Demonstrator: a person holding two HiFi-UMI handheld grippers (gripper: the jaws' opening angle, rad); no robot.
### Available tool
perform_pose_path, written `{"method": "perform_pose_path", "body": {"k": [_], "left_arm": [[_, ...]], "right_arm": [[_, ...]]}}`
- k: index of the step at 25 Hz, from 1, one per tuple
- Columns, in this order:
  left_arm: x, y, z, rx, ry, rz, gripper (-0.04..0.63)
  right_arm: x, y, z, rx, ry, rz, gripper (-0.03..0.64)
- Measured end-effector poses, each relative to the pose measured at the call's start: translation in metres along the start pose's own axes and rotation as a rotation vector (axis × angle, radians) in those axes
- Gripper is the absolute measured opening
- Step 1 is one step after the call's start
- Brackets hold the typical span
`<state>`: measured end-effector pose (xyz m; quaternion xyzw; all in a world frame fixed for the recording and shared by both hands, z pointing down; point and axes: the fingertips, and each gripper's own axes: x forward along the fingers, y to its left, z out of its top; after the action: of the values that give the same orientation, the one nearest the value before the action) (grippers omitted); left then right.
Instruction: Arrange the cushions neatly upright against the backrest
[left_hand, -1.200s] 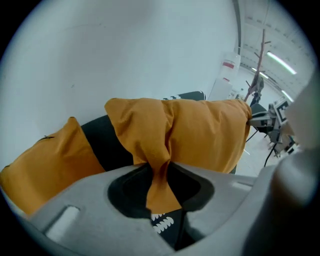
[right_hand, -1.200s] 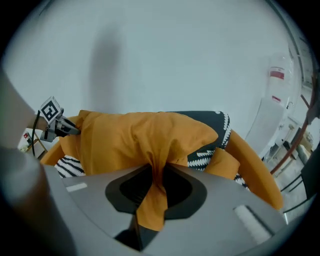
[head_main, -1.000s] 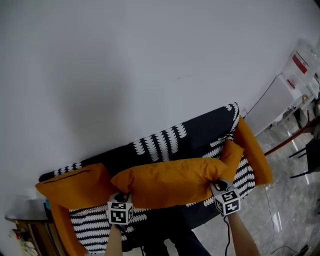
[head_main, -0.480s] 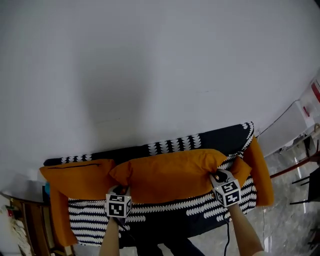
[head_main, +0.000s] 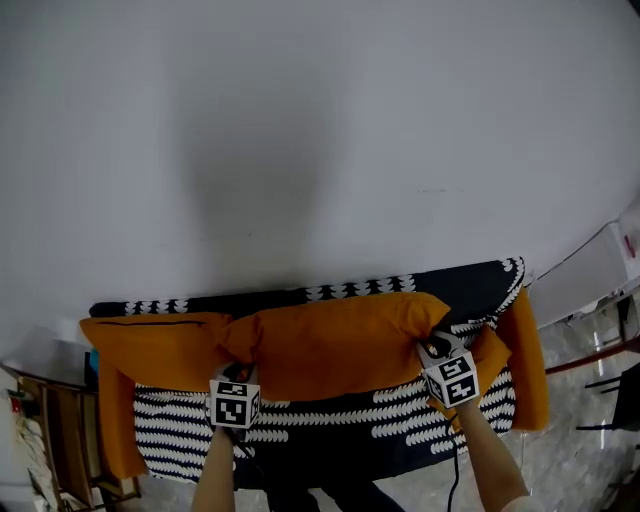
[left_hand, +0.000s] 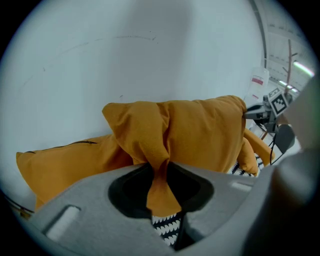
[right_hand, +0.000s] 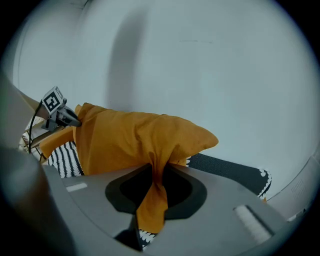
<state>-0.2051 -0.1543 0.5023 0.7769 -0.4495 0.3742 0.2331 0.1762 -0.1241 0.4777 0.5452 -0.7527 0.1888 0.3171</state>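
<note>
The left tongs (left_hand: 161, 186) are pinching a bunched lower corner of the middle cushion (head_main: 340, 340); in the left gripper view the orange fabric is squeezed into a narrow fold between the two jaws and hangs out below them. The right tongs (right_hand: 153, 192) pinch the opposite lower corner of the same cushion in the same way, with a twist of cloth caught between the jaws.

In the head view the middle cushion stretches across the centre of the frame from one pair of tongs to the other, its long side level and its upper edge against the backrest (head_main: 470, 282) of the sofa (head_main: 300, 440); whether its lower edge rests on the seat I cannot tell. The sofa cover is dark with rows of white scalloped stripes.

A second cushion (head_main: 150, 342), also orange, stands at the left of the frame against the backrest; its right end meets the middle cushion's left corner, and a thin dark line runs along its top edge. At the right of the frame an orange panel (head_main: 527, 360) hangs down the sofa's end; cushion or armrest cover, I cannot tell; a smaller orange bulge (head_main: 490, 352) sits just beside the right tongs. A like orange strip (head_main: 112, 425) runs down the left end.

A plain white wall (head_main: 300, 120) fills the upper part of the frame; the person's forearms (head_main: 490, 470) enter from the bottom edge.
</note>
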Motion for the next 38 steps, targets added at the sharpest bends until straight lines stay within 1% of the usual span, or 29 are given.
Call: {"method": "perform_pose_path", "body": {"k": [5, 7, 13, 16, 19, 23, 26, 30, 33, 36, 37, 38], "left_arm": [[0.006, -0.001, 0.006, 0.004, -0.02, 0.008, 0.098], [0.012, -0.001, 0.005, 0.009, -0.015, 0.013, 0.098], [0.034, 0.001, -0.011, 0.009, 0.041, 0.027, 0.098], [0.042, 0.0, -0.019, 0.017, 0.061, 0.022, 0.098], [0.05, 0.0, -0.021, 0.019, 0.058, 0.021, 0.098], [0.059, 0.004, -0.019, 0.007, 0.055, 0.032, 0.1], [0.062, 0.007, -0.019, -0.022, 0.05, 0.037, 0.115], [0.064, 0.011, -0.021, -0.054, 0.044, 0.047, 0.147], [0.064, 0.015, -0.021, -0.059, 0.032, 0.081, 0.194], [0.061, 0.016, -0.022, -0.062, 0.03, 0.104, 0.221], [0.059, 0.016, -0.022, -0.064, 0.028, 0.105, 0.223], [0.057, 0.016, -0.022, -0.067, 0.025, 0.105, 0.229]], "right_arm": [[0.01, -0.011, 0.005, 0.007, -0.021, -0.002, 0.084], [0.016, -0.014, 0.002, 0.004, -0.017, 0.003, 0.086], [0.038, -0.011, -0.026, -0.017, 0.05, 0.015, 0.092], [0.045, -0.011, -0.04, -0.004, 0.075, 0.012, 0.094], [0.049, -0.012, -0.051, 0.022, 0.084, 0.005, 0.095], [0.055, -0.016, -0.053, 0.044, 0.077, 0.004, 0.097], [0.061, -0.018, -0.052, 0.045, 0.081, 0.014, 0.1], [0.065, -0.024, -0.054, 0.046, 0.094, 0.015, 0.136], [0.067, -0.029, -0.055, 0.071, 0.099, 0.0, 0.179], [0.064, -0.033, -0.055, 0.138, 0.077, -0.018, 0.208], [0.062, -0.035, -0.055, 0.173, 0.064, -0.028, 0.224], [0.06, -0.037, -0.054, 0.211, 0.047, -0.039, 0.253]]}}
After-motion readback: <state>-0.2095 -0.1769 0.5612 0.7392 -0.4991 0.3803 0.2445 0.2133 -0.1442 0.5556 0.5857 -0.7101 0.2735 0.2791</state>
